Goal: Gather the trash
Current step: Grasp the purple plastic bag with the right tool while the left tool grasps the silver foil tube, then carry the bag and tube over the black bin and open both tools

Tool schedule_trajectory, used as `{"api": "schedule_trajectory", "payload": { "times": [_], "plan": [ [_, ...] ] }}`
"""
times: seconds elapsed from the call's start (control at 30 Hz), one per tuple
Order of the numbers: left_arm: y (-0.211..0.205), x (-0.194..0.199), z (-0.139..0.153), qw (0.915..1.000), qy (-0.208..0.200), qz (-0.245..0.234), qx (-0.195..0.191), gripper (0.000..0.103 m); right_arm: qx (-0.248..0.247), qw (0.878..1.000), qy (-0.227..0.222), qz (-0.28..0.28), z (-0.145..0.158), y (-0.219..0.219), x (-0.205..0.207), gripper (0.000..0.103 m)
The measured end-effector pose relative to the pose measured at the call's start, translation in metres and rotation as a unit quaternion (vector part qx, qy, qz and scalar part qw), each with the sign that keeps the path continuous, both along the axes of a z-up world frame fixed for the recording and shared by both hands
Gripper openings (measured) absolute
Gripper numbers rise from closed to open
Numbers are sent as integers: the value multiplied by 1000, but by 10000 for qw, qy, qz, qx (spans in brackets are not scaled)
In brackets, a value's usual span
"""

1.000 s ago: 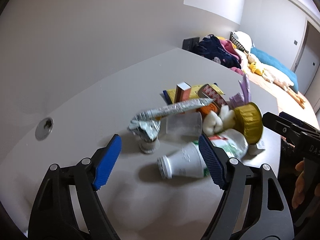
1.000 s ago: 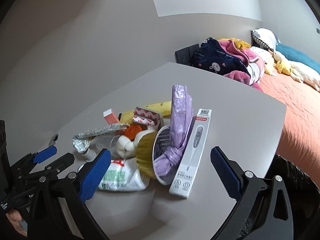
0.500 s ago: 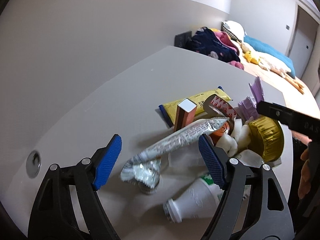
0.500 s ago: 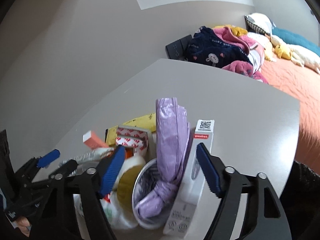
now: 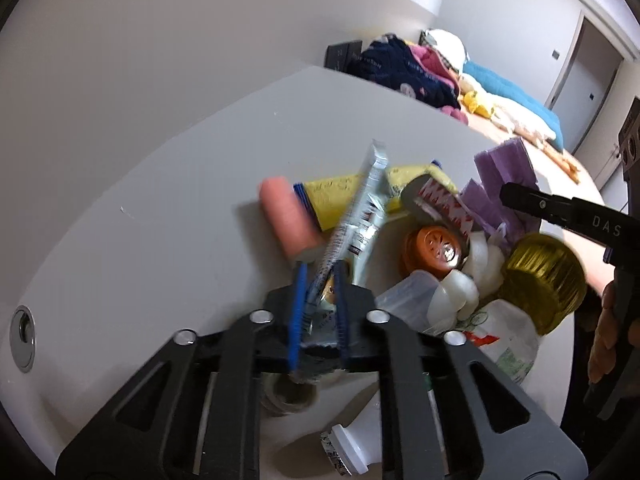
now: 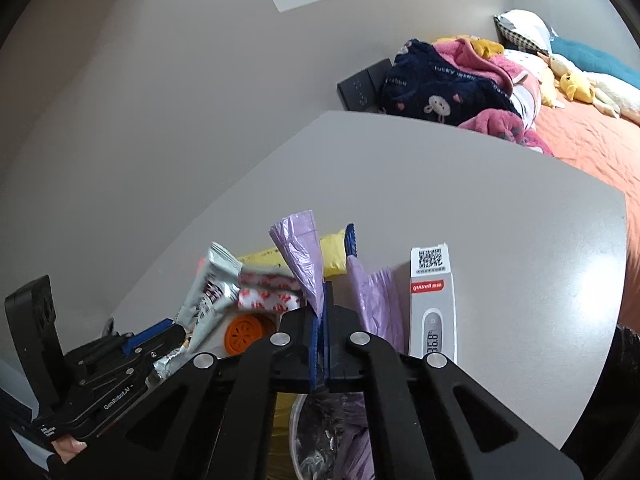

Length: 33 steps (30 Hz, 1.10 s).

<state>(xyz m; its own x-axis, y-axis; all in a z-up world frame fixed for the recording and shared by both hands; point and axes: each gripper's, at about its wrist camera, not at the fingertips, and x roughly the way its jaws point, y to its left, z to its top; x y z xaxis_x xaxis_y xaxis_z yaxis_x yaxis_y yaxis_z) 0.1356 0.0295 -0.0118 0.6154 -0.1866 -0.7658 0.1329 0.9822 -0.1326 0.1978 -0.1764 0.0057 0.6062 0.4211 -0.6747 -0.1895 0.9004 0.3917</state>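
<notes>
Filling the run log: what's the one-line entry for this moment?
left gripper: shut on silver wrapper | right gripper: shut on purple bag | table: pile remains

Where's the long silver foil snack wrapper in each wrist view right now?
Left wrist: long silver foil snack wrapper centre, rising up-right from the left gripper, which is clamped on it.
Right wrist: wrapper at lower left.
Shared landmark: round orange vented cap.

The thermometer box is showing "yuwell" and "36.8"; the left gripper is bearing "GenRobot.AI"; the right gripper is reading "DAS".
</notes>
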Motion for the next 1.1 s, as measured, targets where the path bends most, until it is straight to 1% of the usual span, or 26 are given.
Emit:
{"api": "schedule_trajectory", "payload": {
  "times": [0.03,0.07,0.13,0.33,0.67,0.87,1.1],
  "plan": [
    [2,-1,2,10000,-37,32,-45,8,34,10000,-31,-5,3,0,0,2],
    [4,-3,6,9999,-85,58,-101,2,75,9999,-66,-8,6,-1,-1,2],
    [6,-5,11,9997,-130,91,-179,2,131,9998,-144,2,13,-2,-2,2],
    [3,-17,34,9991,-367,98,-210,2,231,9990,-382,0,39,-7,-13,2],
    [-18,-38,70,9975,-660,33,-257,2,362,9967,-721,-74,78,-26,-40,2],
    [-35,-56,80,9966,-753,-90,-315,2,339,9958,-826,-177,89,-44,-62,2],
    [-64,-72,83,9958,-769,-299,-406,2,336,9956,-804,-347,88,-72,-83,2]
  ]
}}
